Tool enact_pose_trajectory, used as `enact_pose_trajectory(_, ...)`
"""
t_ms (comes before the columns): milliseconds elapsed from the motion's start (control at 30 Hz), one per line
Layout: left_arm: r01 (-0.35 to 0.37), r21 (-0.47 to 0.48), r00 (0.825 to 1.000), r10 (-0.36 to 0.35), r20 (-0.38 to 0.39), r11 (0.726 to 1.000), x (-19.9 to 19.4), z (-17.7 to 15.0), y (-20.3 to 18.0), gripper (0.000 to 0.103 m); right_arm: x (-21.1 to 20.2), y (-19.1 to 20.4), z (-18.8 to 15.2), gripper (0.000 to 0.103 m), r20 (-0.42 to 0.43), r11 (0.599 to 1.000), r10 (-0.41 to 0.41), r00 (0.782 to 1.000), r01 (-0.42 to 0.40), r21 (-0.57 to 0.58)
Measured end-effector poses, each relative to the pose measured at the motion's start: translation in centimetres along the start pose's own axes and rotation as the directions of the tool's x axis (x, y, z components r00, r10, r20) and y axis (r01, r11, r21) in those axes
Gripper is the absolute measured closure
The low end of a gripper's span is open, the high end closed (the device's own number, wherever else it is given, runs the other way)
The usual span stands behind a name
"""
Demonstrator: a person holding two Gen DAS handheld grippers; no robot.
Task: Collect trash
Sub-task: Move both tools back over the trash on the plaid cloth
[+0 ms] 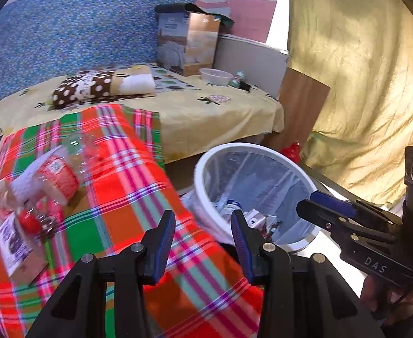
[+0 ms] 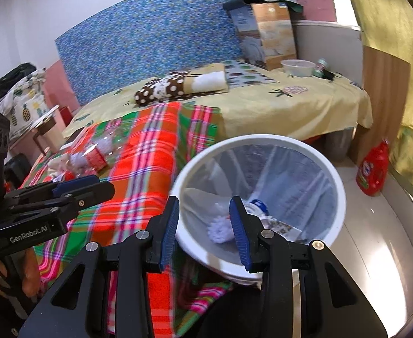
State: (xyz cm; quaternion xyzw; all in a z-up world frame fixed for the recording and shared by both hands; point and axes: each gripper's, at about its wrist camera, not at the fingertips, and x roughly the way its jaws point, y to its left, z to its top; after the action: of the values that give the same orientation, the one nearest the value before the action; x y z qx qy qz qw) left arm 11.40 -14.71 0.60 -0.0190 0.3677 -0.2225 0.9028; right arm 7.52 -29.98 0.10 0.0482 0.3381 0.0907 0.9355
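Observation:
A white bin lined with a clear bag stands on the floor beside the bed; it also shows in the right wrist view. Crumpled trash lies inside it. On the red and green plaid cloth lie a clear plastic bottle with a red label, a small red-capped bottle and a printed carton. My left gripper is open and empty above the cloth's edge. My right gripper is open and empty over the bin's near rim.
A bed with a yellow sheet carries a polka-dot pillow, a cardboard box, a bowl and a small jar. A red detergent bottle stands on the floor by a wooden panel. A yellow curtain hangs at right.

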Motion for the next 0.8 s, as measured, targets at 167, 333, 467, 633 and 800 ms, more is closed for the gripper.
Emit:
enact_pose_trajectory(167, -0.036, -0.040, 0.999, 0.037, 0.011, 0.999, -1.4, -0.7, 1.8, 0.062, 0.0, 1.7, -0.1, 0.063, 0.003, 0.999, 0.028, 1.000, -0.028, -0.027)
enact_pose_trajectory(333, -0.074, -0.068, 0.997, 0.076, 0.027, 0.995, -3.0, -1.5, 3.5, 0.062, 0.4, 3.2, -0.2, 0.063, -0.013, 0.996, 0.071, 0.997, -0.071, -0.046)
enact_pose_trajectory(467, -0.104, -0.093, 0.994, 0.107, 0.030, 0.990, -4.0, -2.4, 4.8, 0.062, 0.6, 4.6, -0.5, 0.063, -0.021, 0.993, 0.097, 0.995, -0.098, -0.060)
enact_pose_trajectory(633, -0.135, -0.134, 0.990, 0.140, 0.027, 0.982, -4.9, -3.3, 6.4, 0.062, 0.9, 5.9, -0.4, 0.063, -0.024, 0.989, 0.126, 0.992, -0.127, -0.070)
enact_pose_trajectory(800, -0.167, -0.172, 0.984, 0.175, 0.031, 0.971, -5.8, -3.8, 8.2, 0.062, 1.2, 7.1, -0.2, 0.063, -0.026, 0.987, 0.139, 0.990, -0.141, -0.082)
